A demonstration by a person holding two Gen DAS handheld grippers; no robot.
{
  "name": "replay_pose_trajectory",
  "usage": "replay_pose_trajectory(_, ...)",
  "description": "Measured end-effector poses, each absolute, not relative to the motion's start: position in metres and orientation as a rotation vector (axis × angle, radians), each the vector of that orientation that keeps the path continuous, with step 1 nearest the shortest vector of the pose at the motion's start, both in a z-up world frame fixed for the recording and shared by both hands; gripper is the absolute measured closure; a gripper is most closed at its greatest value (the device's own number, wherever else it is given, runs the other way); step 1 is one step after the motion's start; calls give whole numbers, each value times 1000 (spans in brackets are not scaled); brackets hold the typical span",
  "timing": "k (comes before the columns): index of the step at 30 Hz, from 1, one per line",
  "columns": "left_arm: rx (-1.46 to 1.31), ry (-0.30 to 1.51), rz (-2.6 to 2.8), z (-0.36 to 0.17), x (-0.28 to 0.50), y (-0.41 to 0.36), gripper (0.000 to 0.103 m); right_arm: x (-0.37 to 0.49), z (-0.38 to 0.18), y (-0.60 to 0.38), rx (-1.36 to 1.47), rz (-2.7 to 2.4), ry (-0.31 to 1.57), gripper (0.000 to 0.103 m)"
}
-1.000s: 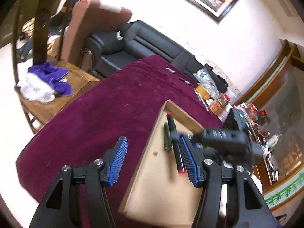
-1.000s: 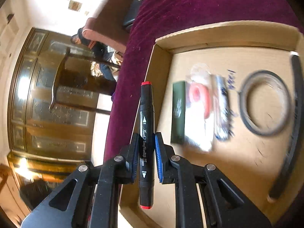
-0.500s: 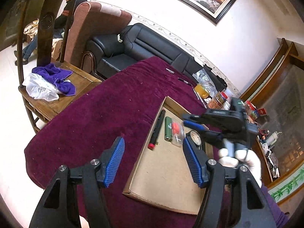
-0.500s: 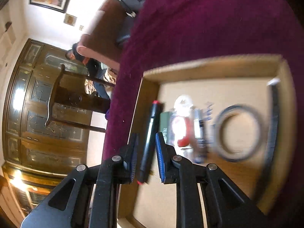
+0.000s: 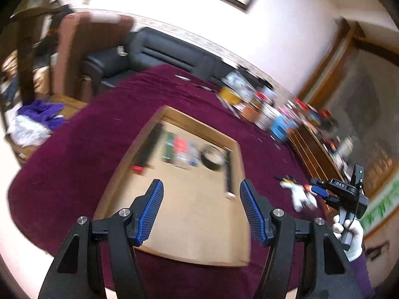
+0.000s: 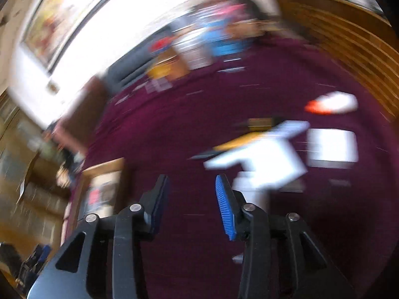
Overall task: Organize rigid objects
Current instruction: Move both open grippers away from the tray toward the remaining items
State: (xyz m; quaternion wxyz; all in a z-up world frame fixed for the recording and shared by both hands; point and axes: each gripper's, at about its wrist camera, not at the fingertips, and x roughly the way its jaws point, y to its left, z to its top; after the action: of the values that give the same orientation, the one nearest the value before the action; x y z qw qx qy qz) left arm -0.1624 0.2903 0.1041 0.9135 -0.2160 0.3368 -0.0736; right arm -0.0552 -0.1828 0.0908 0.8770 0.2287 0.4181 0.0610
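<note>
We hold the left gripper (image 5: 202,211) above the near end of a shallow cardboard tray (image 5: 199,224) that lies on the maroon-covered surface (image 5: 74,149); its jaws stand moderately apart with nothing between them. In the tray's far half we see a black marker with a red end (image 5: 147,149) along the left wall, then a green pack (image 5: 169,147), a clear packet with something red in it (image 5: 182,149), a dark ring (image 5: 212,155) and a long black strip (image 5: 229,172) by the right wall, all blurred. To the right of the tray, our gloved right hand (image 5: 349,231) holds the right gripper (image 6: 192,199) over the bare cloth; its jaws are opening and empty. Just beyond them in the right wrist view lie blurred white objects (image 6: 261,159) and a white piece with an orange tip (image 6: 331,104), which we cannot identify.
</note>
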Motion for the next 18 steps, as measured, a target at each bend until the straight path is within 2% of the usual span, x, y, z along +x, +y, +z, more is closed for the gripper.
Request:
replay_pose_trajectory(6, -365, 759, -292, 108, -154, 213, 45, -88, 62, -269, 568, -7, 900, 66)
replay_pose_trajectory(12, -306, 805, -349, 114, -160, 165, 45, -71, 57, -240, 531, 143, 930, 66)
replay_pose_trajectory(18, -273, 806, -331, 123, -176, 156, 45, -29, 26, -189, 487, 198, 1028, 65)
